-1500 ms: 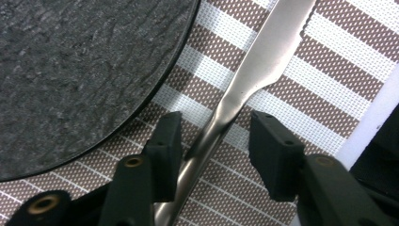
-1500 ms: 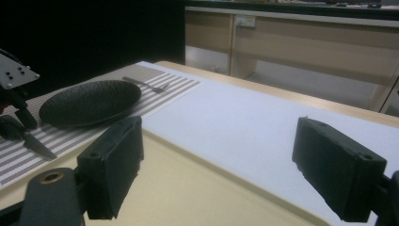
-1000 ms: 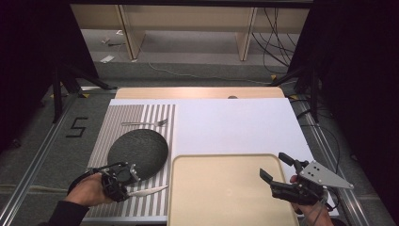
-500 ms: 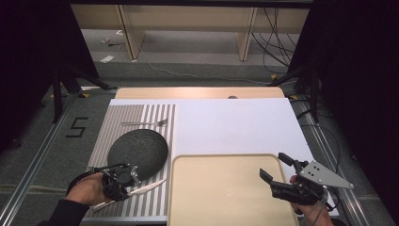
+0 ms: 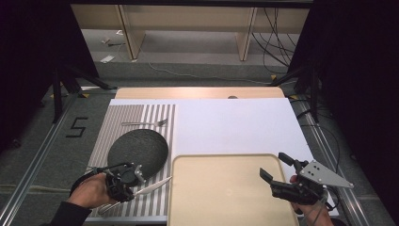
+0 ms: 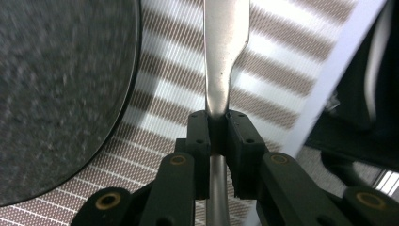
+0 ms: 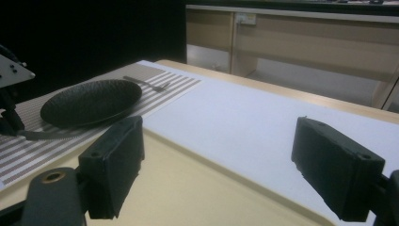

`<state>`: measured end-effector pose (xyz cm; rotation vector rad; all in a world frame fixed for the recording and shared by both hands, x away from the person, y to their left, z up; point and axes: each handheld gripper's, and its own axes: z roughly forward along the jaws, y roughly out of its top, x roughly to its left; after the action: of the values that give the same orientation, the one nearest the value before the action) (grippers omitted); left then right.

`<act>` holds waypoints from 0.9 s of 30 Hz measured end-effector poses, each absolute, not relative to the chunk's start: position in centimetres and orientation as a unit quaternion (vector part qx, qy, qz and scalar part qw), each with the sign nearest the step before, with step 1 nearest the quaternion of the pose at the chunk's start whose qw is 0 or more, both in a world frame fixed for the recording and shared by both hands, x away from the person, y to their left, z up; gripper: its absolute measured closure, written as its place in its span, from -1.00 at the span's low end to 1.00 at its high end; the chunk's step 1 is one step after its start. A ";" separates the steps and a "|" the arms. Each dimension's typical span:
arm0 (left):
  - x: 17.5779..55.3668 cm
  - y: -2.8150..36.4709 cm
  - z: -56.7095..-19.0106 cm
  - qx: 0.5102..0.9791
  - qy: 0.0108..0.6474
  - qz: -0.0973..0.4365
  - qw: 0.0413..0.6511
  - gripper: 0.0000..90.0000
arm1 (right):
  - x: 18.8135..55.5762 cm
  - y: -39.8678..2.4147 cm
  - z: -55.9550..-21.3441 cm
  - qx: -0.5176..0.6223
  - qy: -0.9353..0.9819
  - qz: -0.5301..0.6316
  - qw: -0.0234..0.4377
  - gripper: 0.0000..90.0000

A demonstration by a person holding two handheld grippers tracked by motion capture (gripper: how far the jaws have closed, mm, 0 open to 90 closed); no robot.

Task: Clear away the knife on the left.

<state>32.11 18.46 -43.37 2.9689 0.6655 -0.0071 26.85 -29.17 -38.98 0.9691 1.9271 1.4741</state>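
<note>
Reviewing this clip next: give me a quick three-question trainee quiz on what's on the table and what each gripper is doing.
1. True or false: the left gripper is shut on the knife.
2. Which item lies on the striped placemat beyond the dark plate? A) spoon B) fork C) cup
3. Fill in: the right gripper, jaws apart and holding nothing, hovers over the near right corner of the beige ____.

Key:
1. True; its jaws clamp the knife's handle.
2. B, the fork.
3. Tray.
</note>
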 end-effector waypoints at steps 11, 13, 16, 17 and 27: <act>31.5 14.9 -40.2 0.961 0.248 0.000 0.121 0.78 | 26.8 -29.2 -39.0 0.358 0.711 0.546 0.260 -0.59; 31.3 14.3 -39.8 0.960 0.247 0.003 0.133 0.78 | 26.8 -29.2 -39.0 0.358 0.712 0.545 0.261 -0.59; 31.3 13.6 -39.3 0.957 0.246 0.002 0.153 0.78 | 26.9 -29.1 -39.0 0.359 0.713 0.544 0.260 -0.59; 31.3 13.3 -39.2 0.956 0.246 0.002 0.161 0.78 | 26.9 -29.1 -39.0 0.359 0.713 0.543 0.260 -0.59; 31.5 10.5 -38.5 0.945 0.253 -0.033 0.206 0.78 | 26.9 -29.3 -39.0 0.361 0.711 0.544 0.261 -0.59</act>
<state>31.51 10.47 -38.55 2.6322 0.7048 -0.0907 26.87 -29.26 -38.98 0.9764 1.9250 1.4736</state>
